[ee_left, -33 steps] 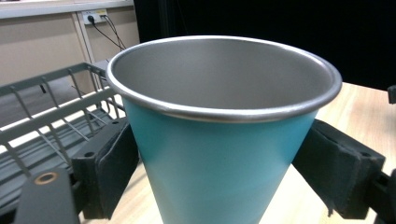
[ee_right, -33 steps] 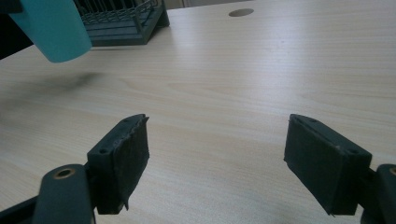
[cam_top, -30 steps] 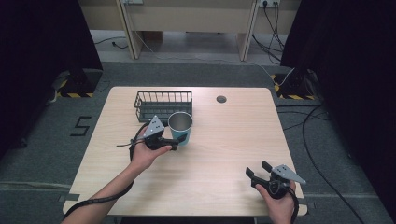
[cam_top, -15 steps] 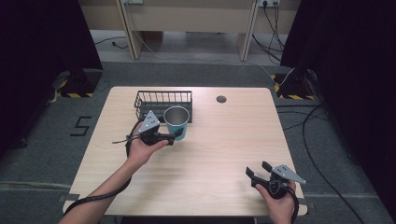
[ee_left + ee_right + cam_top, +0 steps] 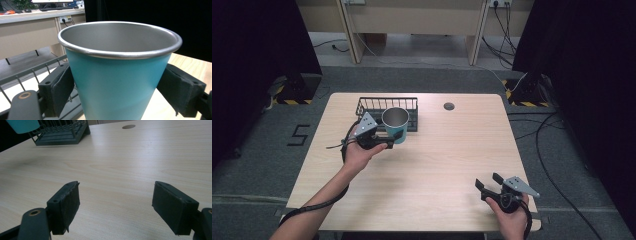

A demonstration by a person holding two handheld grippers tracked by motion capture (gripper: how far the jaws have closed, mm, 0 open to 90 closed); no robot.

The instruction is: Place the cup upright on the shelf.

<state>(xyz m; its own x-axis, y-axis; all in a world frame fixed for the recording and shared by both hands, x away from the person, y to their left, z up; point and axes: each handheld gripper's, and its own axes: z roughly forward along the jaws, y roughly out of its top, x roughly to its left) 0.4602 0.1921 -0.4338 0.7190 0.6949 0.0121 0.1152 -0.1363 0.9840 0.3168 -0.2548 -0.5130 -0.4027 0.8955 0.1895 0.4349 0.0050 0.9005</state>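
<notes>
Teal cup (image 5: 395,124) with a bare metal rim and inside sits clamped between the two black jaws of my left gripper (image 5: 384,136), upright, its mouth open to the ceiling — in the left gripper view the cup (image 5: 120,72) fills the space between the pads, one pad (image 5: 61,87) pressed to its left wall and the other to its right. From the high view the cup sits at the front edge of the black wire basket (image 5: 367,106), overlapping its near rail, though I cannot tell whether it touches the basket or the table (image 5: 432,165) below it. My left hand (image 5: 359,152) wraps the gripper's handle, forearm coming in from the lower left. My right gripper (image 5: 489,184) rests well apart, near the table's front right corner, jaws spread wide with nothing between them — in the right gripper view only pale wood grain lies between its pads (image 5: 66,205). Farther off in that view stand the basket (image 5: 62,135) and the bottom of the cup (image 5: 23,125). A small round grommet hole (image 5: 449,106) lies just right of the basket at the far side.
</notes>
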